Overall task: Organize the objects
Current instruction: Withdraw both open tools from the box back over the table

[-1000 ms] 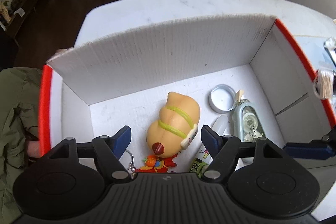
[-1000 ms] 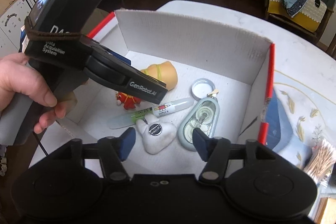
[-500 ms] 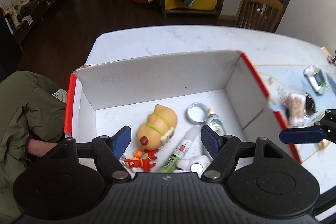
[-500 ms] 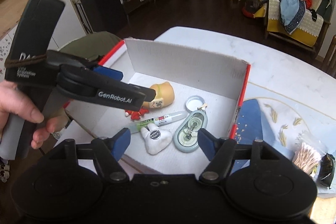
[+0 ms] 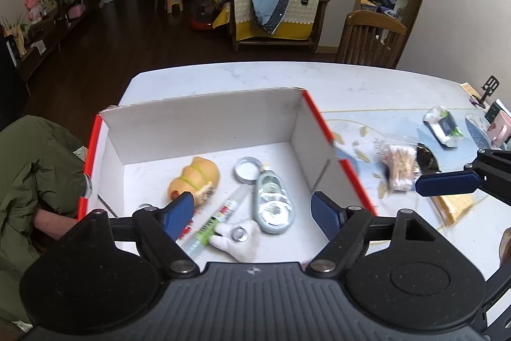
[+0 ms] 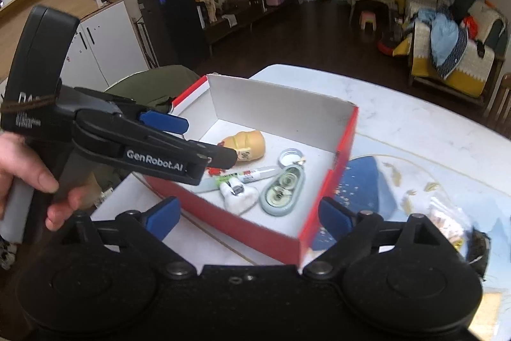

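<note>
A red-edged white box stands on the white table. In it lie a tan gourd toy, a small red figure, a glue pen, a white tooth-shaped charm, a grey-green correction tape and a round metal lid. My left gripper is open and empty, held above the box's near side; it also shows in the right wrist view. My right gripper is open and empty, above the box's near corner.
To the right of the box lie a blue patterned mat, a bag of cotton swabs, a small wrapped packet and a pink cup. An olive jacket is at the left. A wooden chair stands beyond the table.
Both grippers have drawn up and back from the box, so the box looks smaller and more of the room shows. Both stay open. The objects in the box have not moved.
</note>
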Demonstrator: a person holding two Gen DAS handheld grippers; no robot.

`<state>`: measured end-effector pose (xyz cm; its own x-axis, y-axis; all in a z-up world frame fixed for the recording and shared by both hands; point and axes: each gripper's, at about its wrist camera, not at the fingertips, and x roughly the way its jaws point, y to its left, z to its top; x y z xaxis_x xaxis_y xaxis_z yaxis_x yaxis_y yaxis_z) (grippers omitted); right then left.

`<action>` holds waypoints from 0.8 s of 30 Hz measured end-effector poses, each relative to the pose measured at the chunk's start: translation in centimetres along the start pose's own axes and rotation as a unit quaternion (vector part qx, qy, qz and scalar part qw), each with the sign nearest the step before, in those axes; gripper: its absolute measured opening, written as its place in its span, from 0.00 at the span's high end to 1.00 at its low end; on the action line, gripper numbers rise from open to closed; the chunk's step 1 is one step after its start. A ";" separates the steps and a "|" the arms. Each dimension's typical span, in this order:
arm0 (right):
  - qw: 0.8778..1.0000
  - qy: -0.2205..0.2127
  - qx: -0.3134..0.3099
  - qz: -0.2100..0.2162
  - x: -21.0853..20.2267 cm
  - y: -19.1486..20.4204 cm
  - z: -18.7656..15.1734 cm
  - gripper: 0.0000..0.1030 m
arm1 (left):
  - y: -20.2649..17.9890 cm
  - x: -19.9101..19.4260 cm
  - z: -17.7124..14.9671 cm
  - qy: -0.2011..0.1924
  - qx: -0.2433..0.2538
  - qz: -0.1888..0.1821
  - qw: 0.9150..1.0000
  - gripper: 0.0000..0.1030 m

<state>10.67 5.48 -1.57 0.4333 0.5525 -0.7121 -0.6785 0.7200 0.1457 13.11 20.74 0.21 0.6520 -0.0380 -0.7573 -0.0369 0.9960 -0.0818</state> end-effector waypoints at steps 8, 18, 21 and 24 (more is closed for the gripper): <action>0.999 -0.026 0.016 -0.026 -3.7 -3.1 -3.5 0.01 | -4.2 -0.7 -1.1 -0.008 0.000 -0.014 1.000 0.16; 0.997 -0.025 0.022 -0.071 -6.5 -7.7 -8.4 0.01 | -10.9 0.4 -1.8 -0.017 0.021 -0.049 0.998 0.02; 0.996 -0.020 0.022 -0.079 -7.2 -9.4 -9.7 0.01 | -12.9 1.1 -1.6 -0.018 0.031 -0.058 0.998 0.02; 0.995 -0.016 0.012 -0.096 -7.7 -11.1 -10.8 0.01 | -14.8 2.2 -1.4 -0.018 0.040 -0.057 0.997 0.02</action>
<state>8.50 -11.31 -5.14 0.5728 0.4170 -0.7056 -0.5671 0.8232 0.0261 13.98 5.82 -1.15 0.6746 -0.1505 -0.7227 0.0984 0.9886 -0.1140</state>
